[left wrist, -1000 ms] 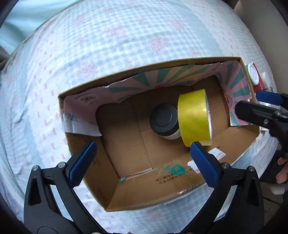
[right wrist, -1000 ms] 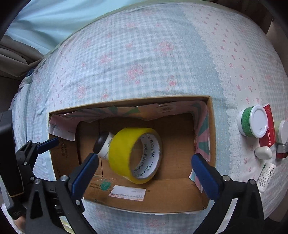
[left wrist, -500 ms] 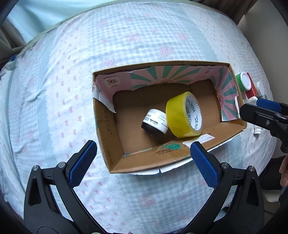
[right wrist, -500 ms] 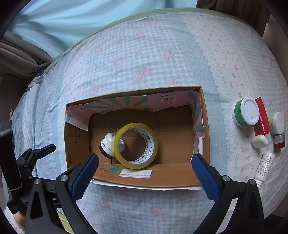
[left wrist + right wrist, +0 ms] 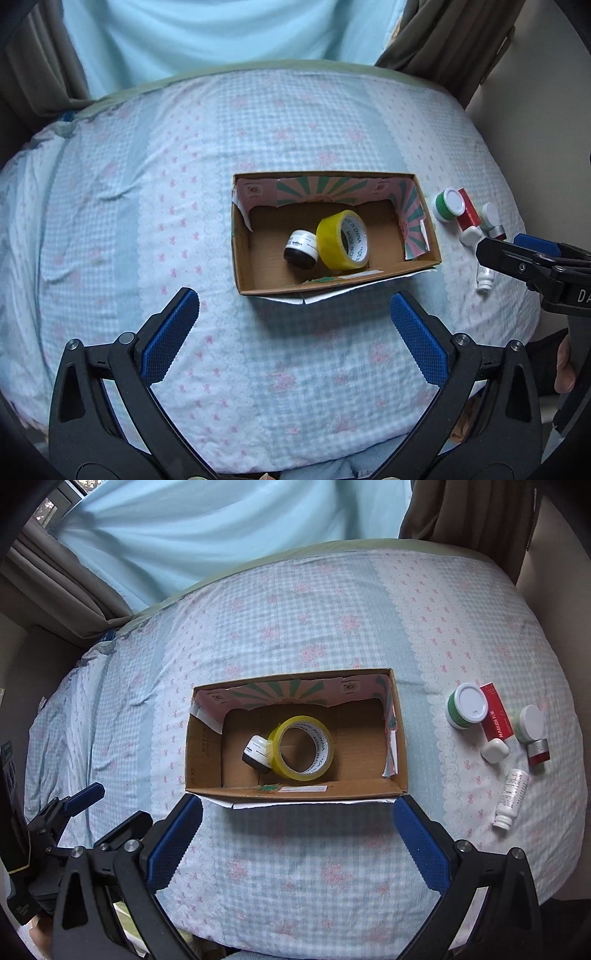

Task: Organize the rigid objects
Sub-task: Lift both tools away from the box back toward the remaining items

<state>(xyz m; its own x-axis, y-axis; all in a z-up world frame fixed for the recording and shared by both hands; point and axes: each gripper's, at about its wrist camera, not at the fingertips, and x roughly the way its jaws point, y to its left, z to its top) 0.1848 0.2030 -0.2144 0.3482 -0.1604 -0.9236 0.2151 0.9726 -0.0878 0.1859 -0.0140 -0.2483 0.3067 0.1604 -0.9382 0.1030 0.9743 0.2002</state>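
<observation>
**Box partly filled, six items waiting by the bed's right edge**

Left wrist view: the left gripper point(image 5: 295, 332) hangs above the bed point(image 5: 155, 206) with its fingers spread wide and nothing between them. The cardboard box point(image 5: 242, 258) sits mid-bed, its long axis running left to right across the bed. Inside, the yellow tape roll point(image 5: 341, 240) stands tilted on its rim, leaning against the black-and-white jar point(image 5: 301, 249), which lies on its side.

Right wrist view: the right gripper point(image 5: 297, 838) is also wide open and empty, at the box's near wall. Toward the right edge lie the green jar point(image 5: 465, 705), red box point(image 5: 496, 716) and white bottle point(image 5: 511, 797), the bottle's long axis pointing toward the near edge. The propped roll could topple if the box is bumped; the soft bedding may let the bottle roll away from a sloppy grasp.
</observation>
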